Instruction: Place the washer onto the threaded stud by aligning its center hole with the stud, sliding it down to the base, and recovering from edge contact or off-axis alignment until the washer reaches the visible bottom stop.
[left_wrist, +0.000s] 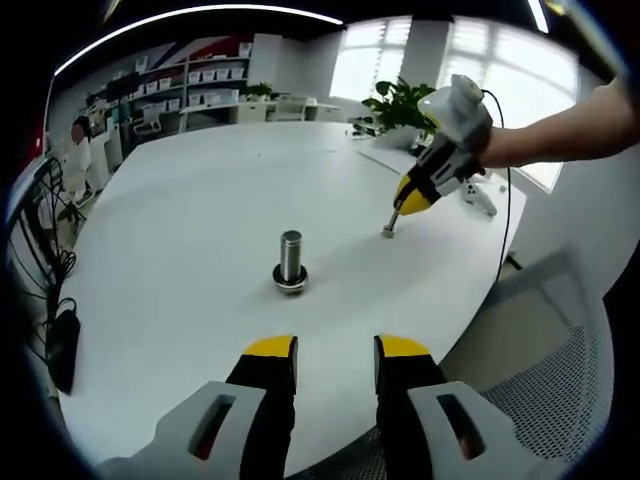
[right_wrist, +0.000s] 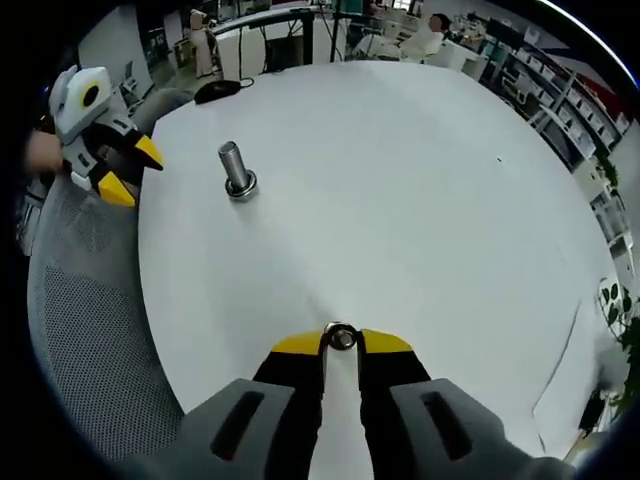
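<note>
Office room, shelves and windows behind; round white table (left_wrist: 180, 220) broad and bare around threaded stud (left_wrist: 291, 259), upright mid-table on base ring. Mesh chair (left_wrist: 560, 380) at near table edge. Right gripper (right_wrist: 341, 340) angled down to tabletop, jaws pinched on washer (right_wrist: 341, 338), well apart from stud. Left gripper (left_wrist: 335, 352) low at near edge, jaws parted, holding nothing.
</note>
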